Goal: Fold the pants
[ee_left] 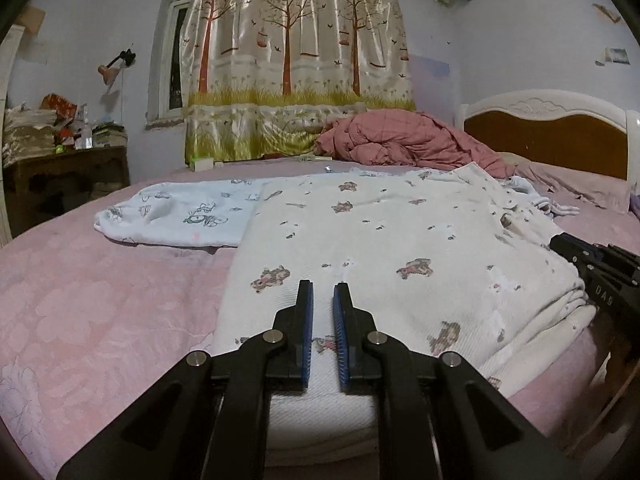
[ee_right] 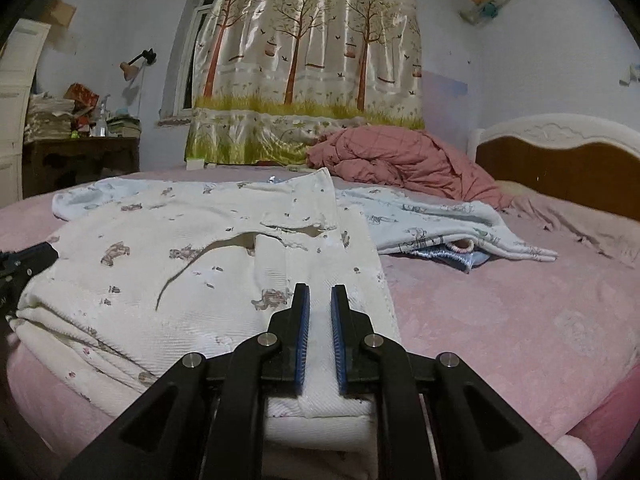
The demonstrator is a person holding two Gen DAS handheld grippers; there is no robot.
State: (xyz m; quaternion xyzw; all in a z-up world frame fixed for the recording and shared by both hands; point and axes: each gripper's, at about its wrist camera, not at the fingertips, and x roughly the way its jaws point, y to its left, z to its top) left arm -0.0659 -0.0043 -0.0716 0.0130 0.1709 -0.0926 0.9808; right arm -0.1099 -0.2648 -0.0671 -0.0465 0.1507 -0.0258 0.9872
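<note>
White pants (ee_left: 392, 240) with small pink-grey prints lie spread on the pink bed; they also show in the right wrist view (ee_right: 192, 248). My left gripper (ee_left: 323, 292) is nearly closed, with a fold of the white cloth running between its blue pads at the near edge. My right gripper (ee_right: 320, 294) is nearly closed the same way on a raised fold of the pants near their right side. The right gripper's black body (ee_left: 600, 272) shows at the right edge of the left wrist view, and the left one (ee_right: 20, 268) at the left edge of the right wrist view.
A light blue printed garment (ee_left: 180, 216) lies beyond the pants, also in the right wrist view (ee_right: 440, 220). A crumpled red-pink quilt (ee_left: 400, 140) sits at the far side. The headboard (ee_left: 552, 136) is to the right, a cluttered dark cabinet (ee_left: 64, 176) to the left.
</note>
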